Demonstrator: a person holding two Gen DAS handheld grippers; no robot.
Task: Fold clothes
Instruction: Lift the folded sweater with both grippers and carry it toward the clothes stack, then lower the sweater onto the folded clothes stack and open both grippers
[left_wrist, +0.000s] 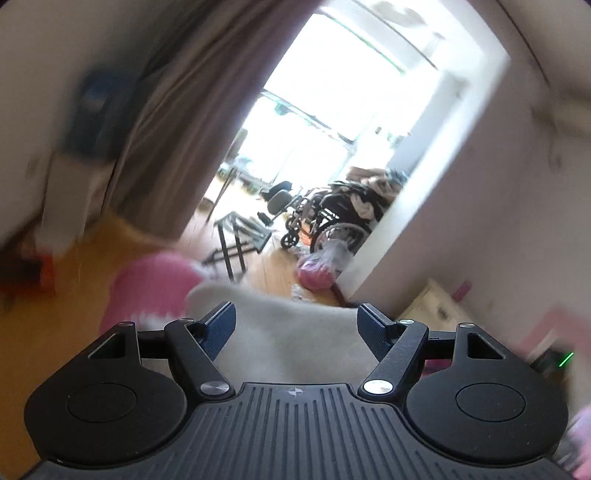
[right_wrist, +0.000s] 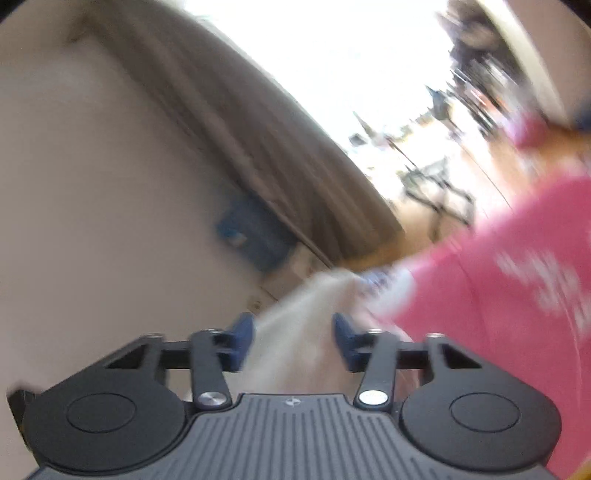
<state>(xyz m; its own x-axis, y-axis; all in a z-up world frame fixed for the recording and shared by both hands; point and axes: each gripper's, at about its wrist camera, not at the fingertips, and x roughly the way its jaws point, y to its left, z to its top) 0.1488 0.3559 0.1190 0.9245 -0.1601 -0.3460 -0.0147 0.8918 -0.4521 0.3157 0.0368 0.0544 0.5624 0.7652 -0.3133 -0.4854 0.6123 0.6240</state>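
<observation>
- Between the blue pads of the left gripper (left_wrist: 296, 322), low in its own view, a pale cream cloth (left_wrist: 291, 332) spreads out; the jaws stand wide apart and neither pad presses on it.
- At ten o'clock from that cloth lies a blurred pink garment with white print (left_wrist: 147, 288); a folded black wheelchair (left_wrist: 332, 218) stands at twelve o'clock by the bright window (left_wrist: 332, 103); a brown curtain (left_wrist: 184, 122) hangs at eleven o'clock.
- On the right wrist view the right gripper (right_wrist: 294, 332) has the same cream cloth running up between its jaws; whether the pads touch it, I cannot tell through the blur; the pink garment fills three o'clock.
</observation>
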